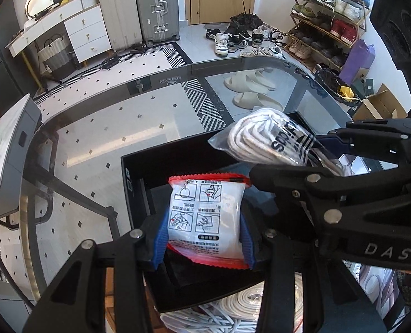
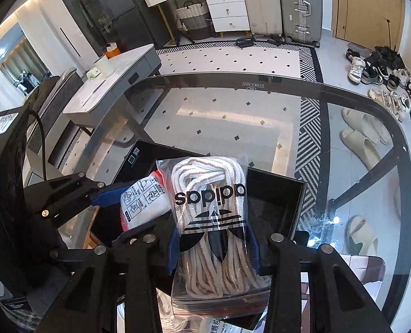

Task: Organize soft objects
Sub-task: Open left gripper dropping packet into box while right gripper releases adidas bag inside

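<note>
Soft packets, two items, both in your tools above the open black box (image 1: pixel 138 172) on the glass table (image 1: pixel 94 127).

Item one: white sachet with red crimped edges (image 1: pixel 206 216), printed with instruction panels. Held in your left tool (image 1: pixel 205 238), blue pads (image 1: pixel 161 238) pressing its two sides, jaws narrowed to the sachet's width. It hangs over the box's near-left part.

Item two: clear adidas bag of striped shoelaces (image 2: pixel 213 222). Held in your right tool (image 2: pixel 213 252), pads closed on the bag's middle, jaws part-way in. It hangs over the box's right side, just beside the sachet.

Risks, as judged:
- Collision. Your two tools crowd the same box mouth; the right tool's finger already crosses close above the sachet in the left view. Lowering both together could knock one packet askew.
- Slip. The lace bag is slick plastic over loose cord; it may slide out through the pads.
- Snag. Either packet could catch the box wall and land half outside.
- Further lace bundles (image 1: pixel 233 313) lie below the box's near edge; do not trap them.
</note>
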Available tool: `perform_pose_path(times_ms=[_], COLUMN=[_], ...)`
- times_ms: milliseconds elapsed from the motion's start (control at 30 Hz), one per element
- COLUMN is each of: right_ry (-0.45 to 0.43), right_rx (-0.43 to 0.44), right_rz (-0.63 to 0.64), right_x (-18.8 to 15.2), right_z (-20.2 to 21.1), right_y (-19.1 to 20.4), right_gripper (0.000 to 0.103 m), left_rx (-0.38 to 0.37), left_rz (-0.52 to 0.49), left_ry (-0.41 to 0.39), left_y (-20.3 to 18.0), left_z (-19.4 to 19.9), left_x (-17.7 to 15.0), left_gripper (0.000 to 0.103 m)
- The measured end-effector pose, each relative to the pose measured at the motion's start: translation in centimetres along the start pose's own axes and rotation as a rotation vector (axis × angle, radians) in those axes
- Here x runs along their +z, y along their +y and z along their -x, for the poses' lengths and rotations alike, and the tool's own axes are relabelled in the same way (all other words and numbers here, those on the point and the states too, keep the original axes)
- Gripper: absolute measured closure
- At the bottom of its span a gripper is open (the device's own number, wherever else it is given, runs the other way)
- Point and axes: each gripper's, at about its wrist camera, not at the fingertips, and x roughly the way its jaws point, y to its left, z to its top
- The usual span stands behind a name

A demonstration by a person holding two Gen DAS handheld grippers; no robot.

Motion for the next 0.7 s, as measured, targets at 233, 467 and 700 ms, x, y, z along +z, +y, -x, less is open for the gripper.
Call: perform_pose_path(times_ms=[233,467,700], right_ry=[-0.001,-0.037,-0.066], right_rx=[-0.007,-0.004,-0.009], right_rz=[-0.005,-0.017,-0.016], right_x=[-0.1,0.1,-0.2], right_z=[0.6,2.2,3.9], right_y=[0.0,-0.1,0.0], right_gripper=[0.059,0.040,0.028], left_rx=[-0.036,-0.025,-0.009], left_rz=[0.003,-0.015,-0.015], left_ry=[0.001,-0.032,-0.059], left_y=[0.3,0.3,0.5], left_z=[0.4,2.2,4.5], left_x=[-0.1,-0.1,-0.2], left_gripper=[0.041,0.025,0.012])
